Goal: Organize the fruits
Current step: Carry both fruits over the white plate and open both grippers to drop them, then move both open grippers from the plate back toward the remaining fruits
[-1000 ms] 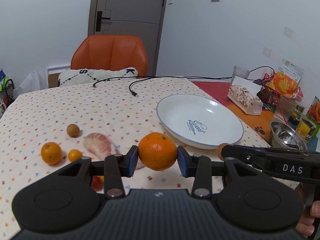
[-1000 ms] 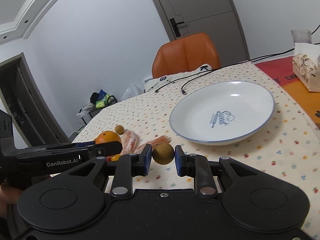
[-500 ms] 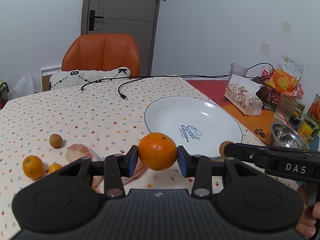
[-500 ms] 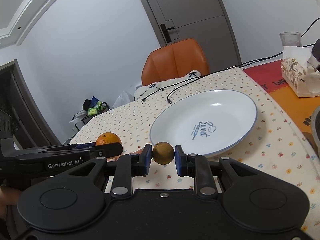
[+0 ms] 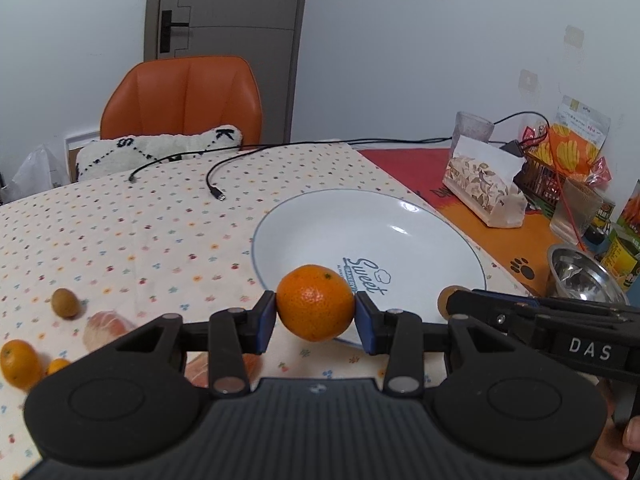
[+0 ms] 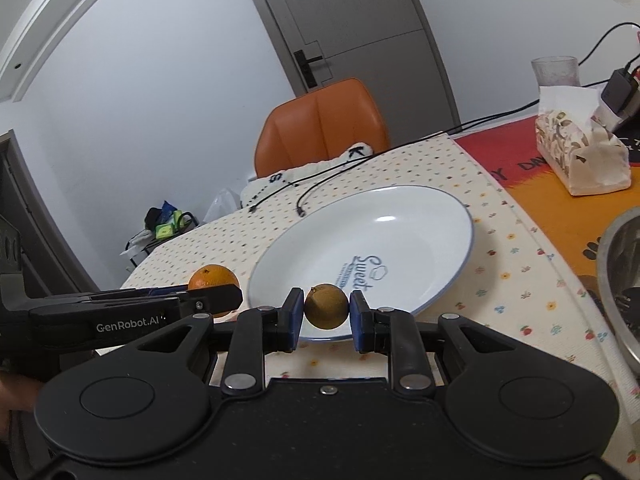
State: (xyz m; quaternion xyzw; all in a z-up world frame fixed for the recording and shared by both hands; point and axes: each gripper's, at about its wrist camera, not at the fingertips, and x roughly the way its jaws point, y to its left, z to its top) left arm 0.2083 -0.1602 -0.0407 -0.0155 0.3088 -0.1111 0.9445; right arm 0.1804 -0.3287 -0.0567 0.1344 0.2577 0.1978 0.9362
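Two jaws pinch an orange (image 5: 315, 308) and a brown fruit (image 6: 326, 306) before the plate (image 5: 400, 216).

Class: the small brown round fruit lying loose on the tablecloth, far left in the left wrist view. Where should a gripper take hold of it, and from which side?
Grip the small brown fruit across its middle, coming from above: it is round, and the tablecloth around it looks bare.

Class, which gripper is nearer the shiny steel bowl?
Right. The right gripper, holding a small brown fruit, is beside the shiny steel bowl; the left gripper, holding an orange, lies farther away, past the right one.
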